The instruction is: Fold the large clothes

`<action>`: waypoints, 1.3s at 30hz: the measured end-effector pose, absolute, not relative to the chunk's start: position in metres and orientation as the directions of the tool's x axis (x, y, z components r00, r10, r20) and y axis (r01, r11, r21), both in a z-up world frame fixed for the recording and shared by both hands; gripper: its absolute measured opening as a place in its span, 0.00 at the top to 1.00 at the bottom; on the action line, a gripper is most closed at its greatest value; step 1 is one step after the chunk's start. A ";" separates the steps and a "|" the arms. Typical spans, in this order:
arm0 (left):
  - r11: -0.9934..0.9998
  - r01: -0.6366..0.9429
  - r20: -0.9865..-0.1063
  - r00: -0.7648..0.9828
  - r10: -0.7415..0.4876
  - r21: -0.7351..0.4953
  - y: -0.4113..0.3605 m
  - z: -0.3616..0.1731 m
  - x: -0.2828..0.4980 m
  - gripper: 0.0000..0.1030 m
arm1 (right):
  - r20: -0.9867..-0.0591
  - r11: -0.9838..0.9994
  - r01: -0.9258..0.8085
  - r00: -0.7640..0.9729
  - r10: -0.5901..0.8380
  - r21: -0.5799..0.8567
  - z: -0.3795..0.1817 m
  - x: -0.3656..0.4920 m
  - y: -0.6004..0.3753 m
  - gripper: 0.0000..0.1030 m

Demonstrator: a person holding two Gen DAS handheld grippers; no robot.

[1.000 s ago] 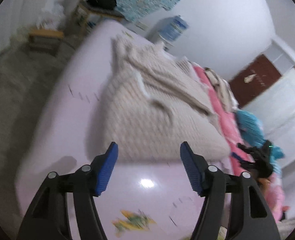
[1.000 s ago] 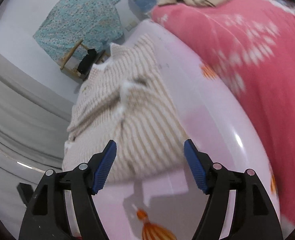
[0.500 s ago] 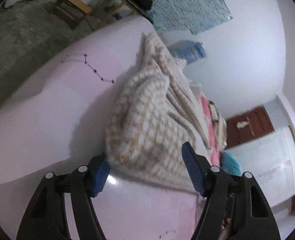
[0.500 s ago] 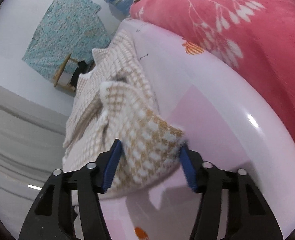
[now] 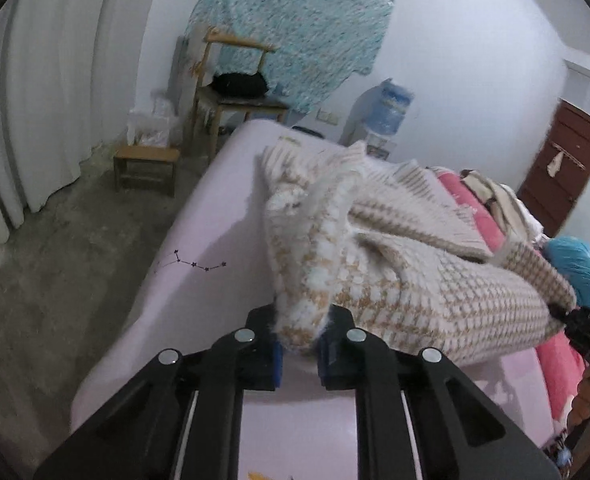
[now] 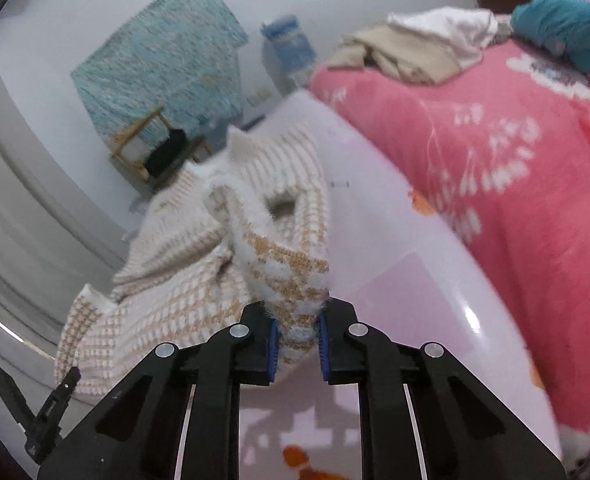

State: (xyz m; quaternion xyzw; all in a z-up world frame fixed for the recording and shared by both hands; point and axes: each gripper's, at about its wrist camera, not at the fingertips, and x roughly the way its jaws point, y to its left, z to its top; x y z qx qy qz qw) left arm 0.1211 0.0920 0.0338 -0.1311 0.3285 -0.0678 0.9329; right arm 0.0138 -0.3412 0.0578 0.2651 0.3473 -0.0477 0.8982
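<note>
No readable text, label, brand, number or sign can be made out in either view. A label band is seen on the blue water bottle (image 5: pixel 391 110) standing against the wall beyond the bed, but its markings are too blurred to be read.

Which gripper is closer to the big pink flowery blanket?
Right. The right gripper, closing on the beige-and-white knitted sweater, sits beside the pink flowery blanket; the left gripper grips the sweater's corner farther from it.
</note>
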 end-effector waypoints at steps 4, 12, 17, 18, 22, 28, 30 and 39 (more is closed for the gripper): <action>0.944 0.100 -0.593 0.755 -0.278 -0.315 0.105 0.049 0.083 0.88 | -0.633 0.844 0.237 0.760 0.148 0.482 0.072 -0.033 -0.351 0.87; 0.855 -0.116 -0.752 0.545 -0.371 -0.506 0.173 -0.028 0.049 0.79 | -0.789 0.775 0.389 0.575 0.218 0.498 -0.008 -0.074 -0.374 0.64; 0.854 -0.133 -0.699 0.644 -0.311 -0.503 0.202 0.000 0.033 0.79 | -0.762 0.799 0.403 0.640 0.103 0.447 0.025 -0.095 -0.382 0.60; 0.869 -0.101 -0.686 0.660 -0.306 -0.485 0.195 0.009 0.035 0.79 | -0.754 0.820 0.383 0.651 0.087 0.425 0.033 -0.094 -0.376 0.60; 0.858 0.163 -0.608 0.642 -0.467 -0.486 0.131 0.032 0.059 0.79 | -0.719 0.922 0.147 0.673 0.171 0.357 0.056 -0.056 -0.315 0.60; 0.851 0.432 -0.758 0.434 -0.488 -0.300 0.010 -0.010 0.097 0.79 | -0.798 0.971 -0.116 0.554 0.239 0.210 0.024 -0.004 -0.219 0.68; 0.878 0.437 -0.826 0.408 -0.388 -0.197 -0.002 -0.032 0.098 0.79 | -0.859 0.978 -0.127 0.470 0.204 0.163 -0.005 0.005 -0.210 0.70; 0.811 0.497 -0.738 0.414 -0.533 -0.307 0.014 -0.010 0.096 0.79 | -0.877 0.976 -0.091 0.429 0.216 0.195 0.002 0.008 -0.223 0.69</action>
